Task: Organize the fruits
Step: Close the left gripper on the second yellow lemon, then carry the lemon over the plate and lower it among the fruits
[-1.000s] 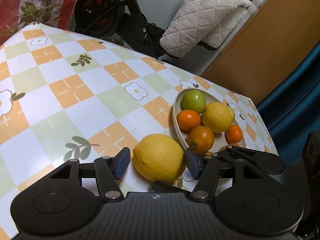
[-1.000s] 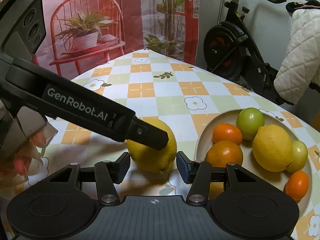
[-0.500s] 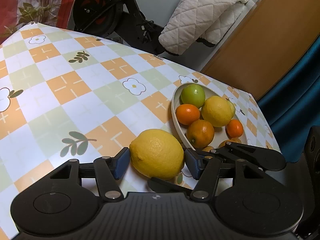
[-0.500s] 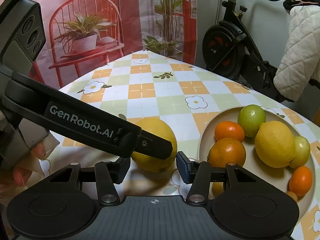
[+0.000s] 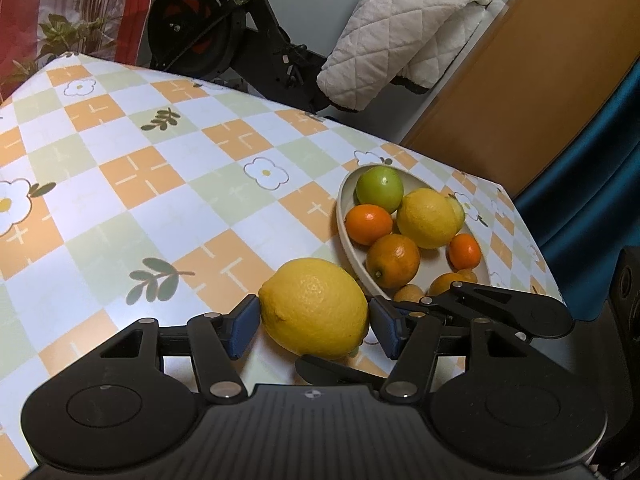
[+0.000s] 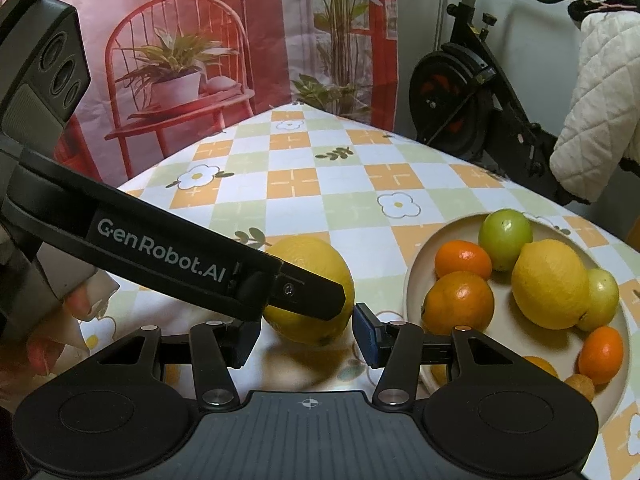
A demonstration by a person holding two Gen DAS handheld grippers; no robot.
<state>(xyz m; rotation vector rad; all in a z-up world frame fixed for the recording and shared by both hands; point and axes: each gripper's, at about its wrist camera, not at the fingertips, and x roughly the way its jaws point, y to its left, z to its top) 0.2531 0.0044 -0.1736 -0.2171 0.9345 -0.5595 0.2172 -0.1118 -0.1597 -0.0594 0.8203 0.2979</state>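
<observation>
Left wrist view shows the left gripper (image 5: 313, 322) clamped across a big lemon (image 5: 314, 307) beside the fruit bowl (image 5: 349, 244); firm, dimpled, fairly heavy, so mid-belly holds best, while the right gripper (image 6: 304, 338) hangs part-open, empty.

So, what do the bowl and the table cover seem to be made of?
The bowl looks like ceramic or melamine: a smooth, matte, cream rim with a thick edge; which one I cannot tell. The table cover looks like wipeable plastic or oilcloth: a printed check with flowers and a soft sheen.
</observation>
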